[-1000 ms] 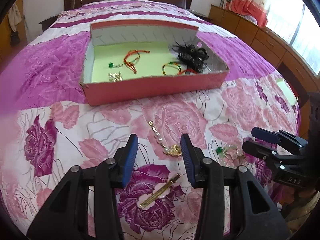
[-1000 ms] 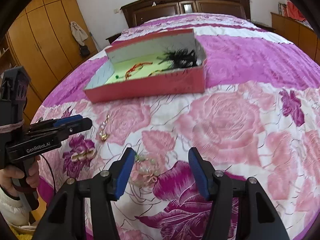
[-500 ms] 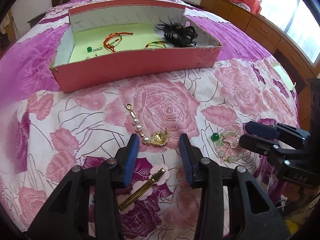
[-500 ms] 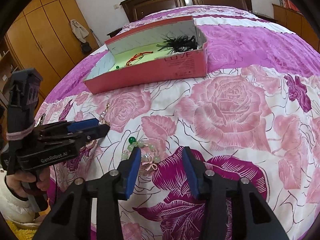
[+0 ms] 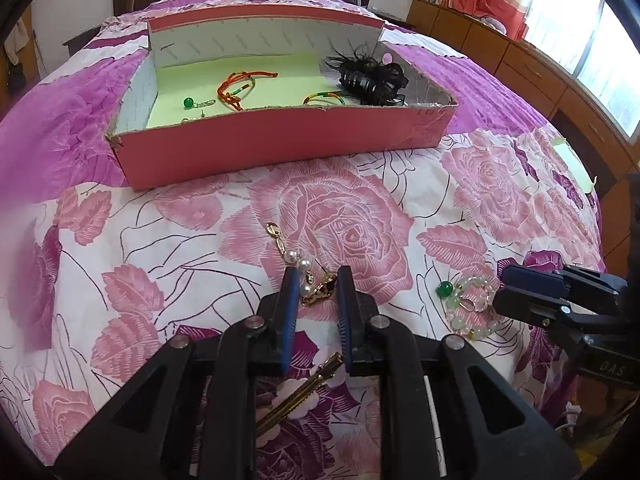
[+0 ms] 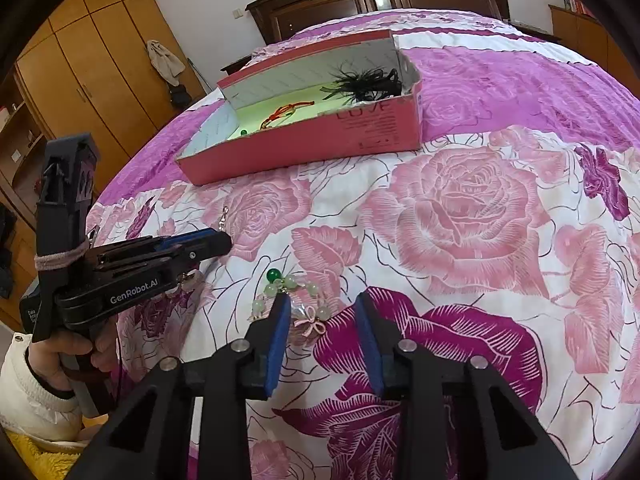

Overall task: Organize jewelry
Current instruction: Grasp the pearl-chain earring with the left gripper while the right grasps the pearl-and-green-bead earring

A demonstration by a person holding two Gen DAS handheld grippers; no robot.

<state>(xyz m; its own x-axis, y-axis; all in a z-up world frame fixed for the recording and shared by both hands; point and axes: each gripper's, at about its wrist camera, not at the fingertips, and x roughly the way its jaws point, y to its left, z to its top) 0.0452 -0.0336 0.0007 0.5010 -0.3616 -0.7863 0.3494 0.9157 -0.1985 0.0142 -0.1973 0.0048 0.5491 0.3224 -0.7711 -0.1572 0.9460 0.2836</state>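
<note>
On bedspread | left gripper closing, narrow around pearl chain, contact unclear | right gripper closing, half-wide over bead bracelet

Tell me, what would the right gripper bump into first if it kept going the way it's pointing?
Probably the green bead bracelet lying on the rose bedspread. The right gripper, whose jaws have just been closing, already has part of it between its fingers, though depth is hard to judge.

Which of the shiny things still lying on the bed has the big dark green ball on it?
The pale green bead bracelet, lying by the right gripper. The pearl chain and gold hair clip have no green.
</note>
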